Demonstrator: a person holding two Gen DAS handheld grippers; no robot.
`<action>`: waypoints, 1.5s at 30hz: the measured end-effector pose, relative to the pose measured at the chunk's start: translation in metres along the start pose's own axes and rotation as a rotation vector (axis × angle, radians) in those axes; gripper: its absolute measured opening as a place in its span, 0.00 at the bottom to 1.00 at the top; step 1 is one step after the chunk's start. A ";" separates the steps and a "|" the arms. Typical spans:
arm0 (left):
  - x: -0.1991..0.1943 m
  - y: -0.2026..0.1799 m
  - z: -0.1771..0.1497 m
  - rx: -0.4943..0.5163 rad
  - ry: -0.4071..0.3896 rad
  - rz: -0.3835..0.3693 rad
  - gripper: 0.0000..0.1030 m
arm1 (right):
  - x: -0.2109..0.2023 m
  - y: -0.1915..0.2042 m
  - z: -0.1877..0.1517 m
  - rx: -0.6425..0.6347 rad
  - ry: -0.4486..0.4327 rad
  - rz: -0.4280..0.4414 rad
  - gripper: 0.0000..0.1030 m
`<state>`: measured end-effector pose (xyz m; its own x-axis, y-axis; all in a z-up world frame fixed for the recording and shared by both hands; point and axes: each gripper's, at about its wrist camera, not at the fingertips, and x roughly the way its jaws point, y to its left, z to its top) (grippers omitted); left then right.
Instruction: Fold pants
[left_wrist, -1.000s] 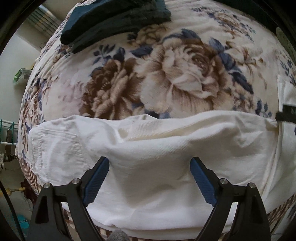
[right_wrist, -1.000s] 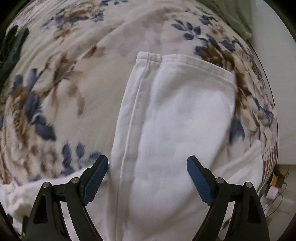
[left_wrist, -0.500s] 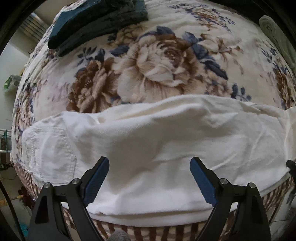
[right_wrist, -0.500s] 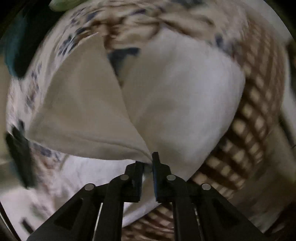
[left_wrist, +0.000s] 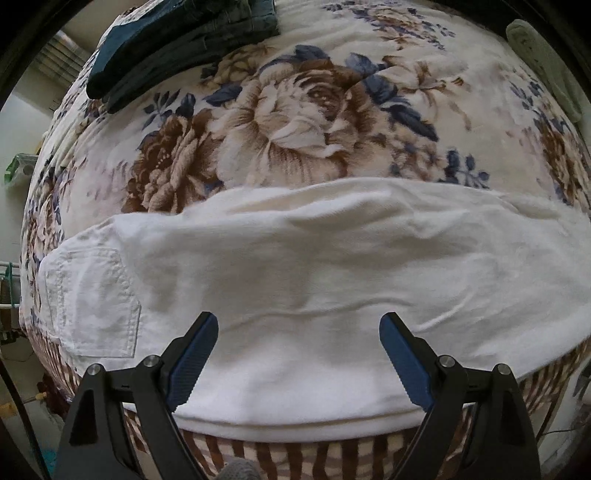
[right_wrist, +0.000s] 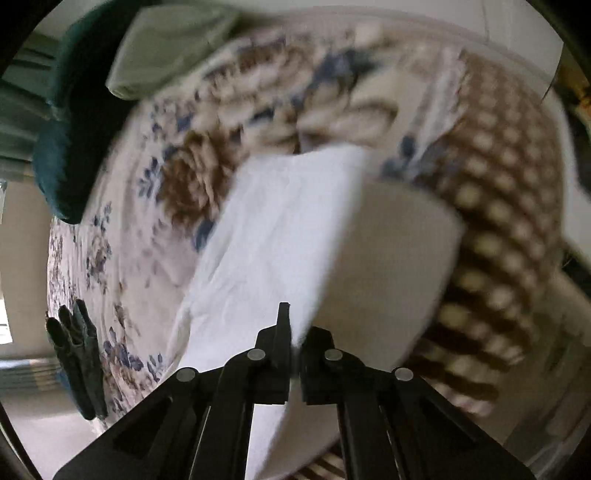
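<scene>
White pants (left_wrist: 295, 280) lie across the near edge of a floral bed, back pocket at the left (left_wrist: 96, 299). My left gripper (left_wrist: 299, 354) is open and empty, hovering just above the pants near the bed edge. My right gripper (right_wrist: 295, 339) is shut on the white pants (right_wrist: 295, 229), holding a pant-leg end lifted above the bed; the cloth hangs and folds in front of the camera. The right wrist view is blurred by motion.
The floral blanket (left_wrist: 314, 110) covers the bed, with a brown checked side (right_wrist: 509, 206). Dark teal folded clothes (left_wrist: 177, 40) lie at the far left. A pale green folded cloth (right_wrist: 166, 48) lies at the far side. The other gripper (right_wrist: 77, 350) shows at the left.
My right gripper shut on the pant-leg end and lifted it, swinging across the bed. My left gripper drew back slightly toward the bed edge, still open.
</scene>
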<state>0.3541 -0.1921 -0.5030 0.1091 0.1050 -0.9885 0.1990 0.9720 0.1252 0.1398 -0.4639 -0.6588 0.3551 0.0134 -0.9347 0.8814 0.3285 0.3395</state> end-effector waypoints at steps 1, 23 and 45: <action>-0.001 0.000 -0.001 -0.002 0.001 -0.004 0.87 | -0.008 -0.008 0.001 0.001 0.005 -0.014 0.03; -0.030 0.203 -0.075 -0.294 -0.038 0.051 0.87 | -0.013 0.047 -0.153 -0.233 0.363 -0.046 0.67; 0.065 0.404 -0.092 -0.690 -0.045 -0.233 0.15 | 0.087 0.107 -0.312 -0.050 0.435 0.027 0.14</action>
<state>0.3519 0.2270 -0.5247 0.1819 -0.1154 -0.9765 -0.4360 0.8807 -0.1853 0.1676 -0.1329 -0.7370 0.2042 0.4152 -0.8865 0.8536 0.3677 0.3689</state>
